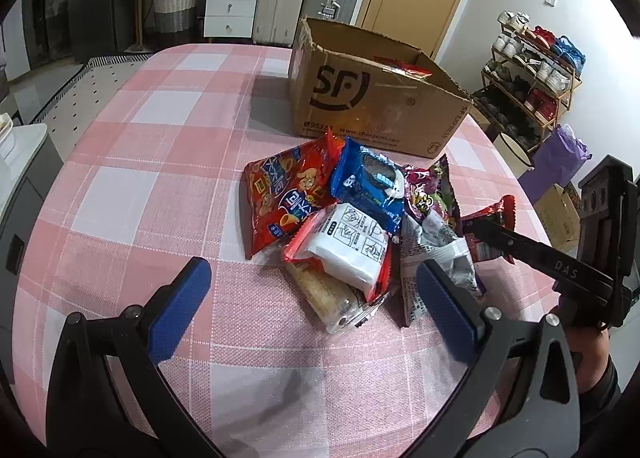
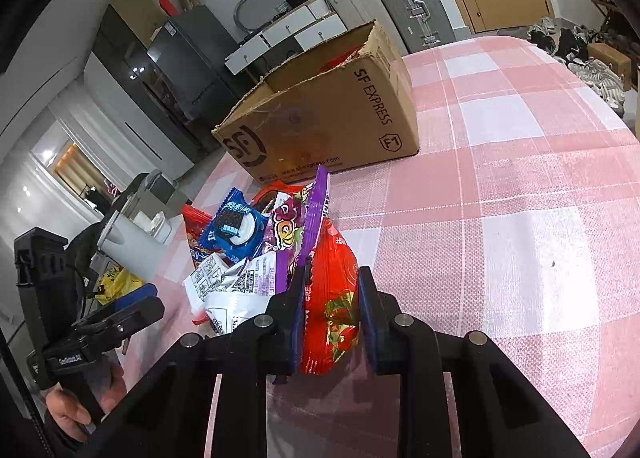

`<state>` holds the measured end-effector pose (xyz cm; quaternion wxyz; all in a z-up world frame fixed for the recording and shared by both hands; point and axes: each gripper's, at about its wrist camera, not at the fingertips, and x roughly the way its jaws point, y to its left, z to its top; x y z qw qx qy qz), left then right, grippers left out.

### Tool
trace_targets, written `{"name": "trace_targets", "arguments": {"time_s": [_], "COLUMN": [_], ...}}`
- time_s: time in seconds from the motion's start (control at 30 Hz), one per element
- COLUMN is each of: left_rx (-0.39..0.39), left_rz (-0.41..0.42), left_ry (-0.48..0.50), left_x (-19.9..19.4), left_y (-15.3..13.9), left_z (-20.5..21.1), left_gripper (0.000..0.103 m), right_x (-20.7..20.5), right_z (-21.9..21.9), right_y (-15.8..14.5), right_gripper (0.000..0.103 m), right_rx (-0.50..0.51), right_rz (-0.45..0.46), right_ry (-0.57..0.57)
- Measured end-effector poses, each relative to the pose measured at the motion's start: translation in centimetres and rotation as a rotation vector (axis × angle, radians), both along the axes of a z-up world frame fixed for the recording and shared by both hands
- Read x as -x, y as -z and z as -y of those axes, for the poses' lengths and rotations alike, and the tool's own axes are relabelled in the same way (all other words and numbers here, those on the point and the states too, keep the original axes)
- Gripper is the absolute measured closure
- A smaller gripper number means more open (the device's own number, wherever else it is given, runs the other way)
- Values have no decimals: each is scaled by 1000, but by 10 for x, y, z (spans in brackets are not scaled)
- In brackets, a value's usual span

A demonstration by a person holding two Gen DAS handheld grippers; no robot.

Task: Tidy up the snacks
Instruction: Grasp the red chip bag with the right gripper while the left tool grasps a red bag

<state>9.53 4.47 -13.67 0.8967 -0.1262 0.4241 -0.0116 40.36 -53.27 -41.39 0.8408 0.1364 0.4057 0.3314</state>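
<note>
Snacks [image 1: 352,225] lie piled on your checked worktop [image 1: 160,161] beside the cardboard box [image 1: 372,97]. Your right hand-held gripper [image 2: 330,322] clamps a red packet [image 2: 332,298]; your left hand-held gripper [image 1: 312,298] gapes wide, empty.

The left wrist camera looks steeply down past its fingers [image 1: 180,298] at the snack pile [image 1: 352,225] just ahead, SF cardboard box [image 1: 360,97] beyond. The right wrist camera sits closer and lower — the same pile [image 2: 248,258] lies left of its fingers [image 2: 370,314], same box [image 2: 320,117] beyond.
</note>
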Motion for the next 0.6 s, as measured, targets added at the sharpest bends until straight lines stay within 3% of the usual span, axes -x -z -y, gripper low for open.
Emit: {"name": "trace_targets", "arguments": {"time_s": [0.3, 0.6], "left_rx": [-13, -33], "left_rz": [-5, -2], "left_ry": [17, -35], "left_x": [-7, -24], "left_y": [4, 6], "left_z": [4, -16], "left_gripper": [1, 1], "right_x": [8, 19], "right_z": [13, 25], "right_y": [-7, -16], "right_gripper": [80, 80], "right_rx": [-41, -67], "right_rz": [22, 47], "right_ry": [10, 21]}}
